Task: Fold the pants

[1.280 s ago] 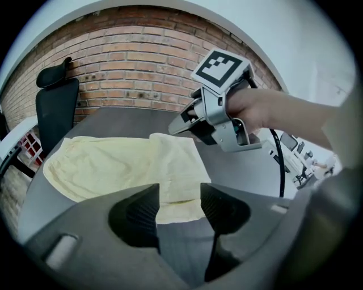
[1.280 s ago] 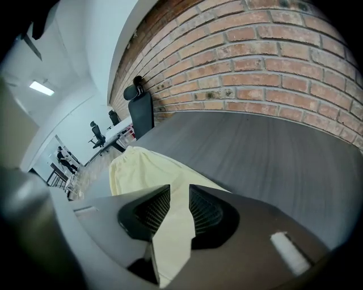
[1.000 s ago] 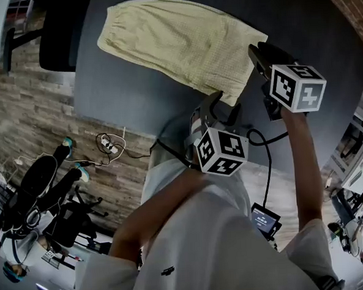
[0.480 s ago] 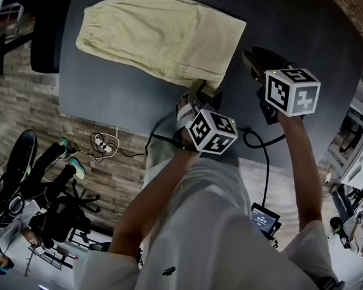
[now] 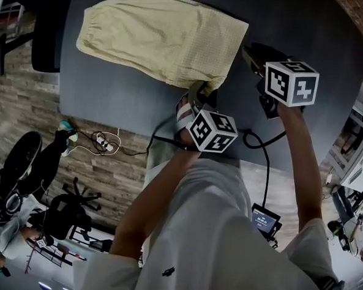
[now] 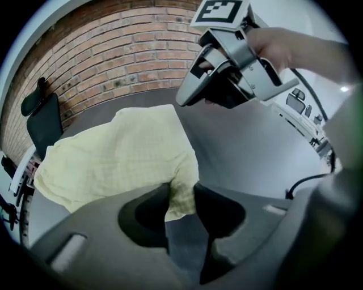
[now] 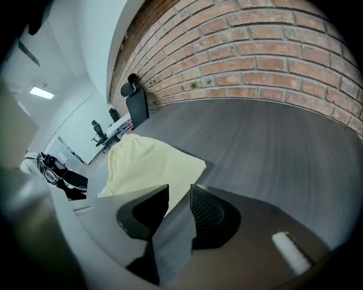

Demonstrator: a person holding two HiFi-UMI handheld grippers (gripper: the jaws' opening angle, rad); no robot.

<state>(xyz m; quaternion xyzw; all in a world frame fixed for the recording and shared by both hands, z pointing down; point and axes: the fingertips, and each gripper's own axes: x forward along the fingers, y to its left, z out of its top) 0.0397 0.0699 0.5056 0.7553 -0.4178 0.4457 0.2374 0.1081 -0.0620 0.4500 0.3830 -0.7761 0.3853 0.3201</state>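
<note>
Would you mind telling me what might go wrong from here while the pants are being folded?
1. The left tongs have just been closing on only a small corner of the pants. So thin a pinch may slip out on lifting.
2. The right tongs stand open over bare table, short of the cloth's edge. If only the left corner rises, the fold may come out skewed.

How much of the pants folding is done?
Barely started. The pale yellow cloth pants lie spread on the dark grey table, no fold visibly made. The left tool has just been closing on their near corner; the right tool hovers open, empty. All the folding remains.
</note>
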